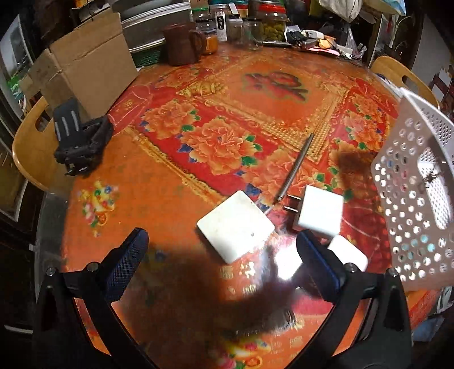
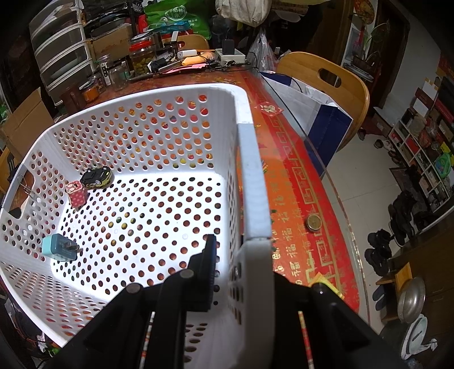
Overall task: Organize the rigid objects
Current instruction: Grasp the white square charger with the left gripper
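Table [image 1: 170, 198] – flat white charger [image 1: 235, 225] just beyond spread left tongs [image 1: 224, 261].

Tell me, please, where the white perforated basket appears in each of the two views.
Left wrist view: the white basket stands tilted at the right edge, beside the white chargers.
Right wrist view: it fills the left and centre, with the right gripper clamped on its near rim.
Shared landmark: the jar of green pickles.

Warm indoor light falls from overhead, glaring white off the glossy table [image 1: 170, 198] near the left gripper [image 1: 221, 266], whose dark shadow smears the near surface. The basket [image 2: 252, 176] floor blazes bright. Fisheye bending darkens all corners; far clutter is soft.
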`<state>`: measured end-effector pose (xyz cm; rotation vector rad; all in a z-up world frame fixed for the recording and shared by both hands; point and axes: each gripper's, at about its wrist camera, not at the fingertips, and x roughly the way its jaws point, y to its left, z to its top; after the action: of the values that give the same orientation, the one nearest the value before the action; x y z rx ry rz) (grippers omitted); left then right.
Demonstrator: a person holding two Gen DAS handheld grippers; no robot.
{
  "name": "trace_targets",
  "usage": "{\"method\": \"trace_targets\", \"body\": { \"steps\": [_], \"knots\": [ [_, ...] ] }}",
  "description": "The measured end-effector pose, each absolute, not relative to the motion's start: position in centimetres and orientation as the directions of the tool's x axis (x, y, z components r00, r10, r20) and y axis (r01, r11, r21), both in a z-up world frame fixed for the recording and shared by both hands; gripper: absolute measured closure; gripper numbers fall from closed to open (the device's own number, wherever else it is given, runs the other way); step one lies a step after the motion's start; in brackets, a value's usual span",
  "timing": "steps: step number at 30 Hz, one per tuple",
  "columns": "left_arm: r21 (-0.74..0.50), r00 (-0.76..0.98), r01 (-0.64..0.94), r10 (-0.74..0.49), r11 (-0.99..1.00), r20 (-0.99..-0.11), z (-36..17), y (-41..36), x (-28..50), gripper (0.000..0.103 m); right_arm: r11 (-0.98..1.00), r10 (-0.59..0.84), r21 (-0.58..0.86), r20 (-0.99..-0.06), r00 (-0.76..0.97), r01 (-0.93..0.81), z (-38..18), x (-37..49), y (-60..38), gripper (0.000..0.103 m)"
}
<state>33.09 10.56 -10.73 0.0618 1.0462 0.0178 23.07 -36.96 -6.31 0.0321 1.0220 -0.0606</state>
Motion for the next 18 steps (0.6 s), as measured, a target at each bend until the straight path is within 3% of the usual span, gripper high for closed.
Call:
{"method": "trace_targets", "body": {
  "steps": [14,17,18],
  "knots": [
    [0.074,0.456,0.008,0.062,0.997,-0.888,-14.2,9.6,34.8,0.0,0.998,-0.034,-0.003,-0.854,0.519,0.061,-6.1,23.2,-37.0,0.09],
    [0.043,0.461,-0.009,0.042,0.999,-0.887,-14.2,10.0,34.9,0.007,0.998,-0.033,-0.003,-0.854,0.52,0.059,-6.1,23.3,-37.0,0.09],
    [0.026,0.464,-0.014,0.03,1.0,-0.885,-14.2,10.1,34.9,0.015,0.998,-0.033,-0.003,-0.854,0.52,0.059,-6.1,23.3,-37.0,0.09]
  ]
}}
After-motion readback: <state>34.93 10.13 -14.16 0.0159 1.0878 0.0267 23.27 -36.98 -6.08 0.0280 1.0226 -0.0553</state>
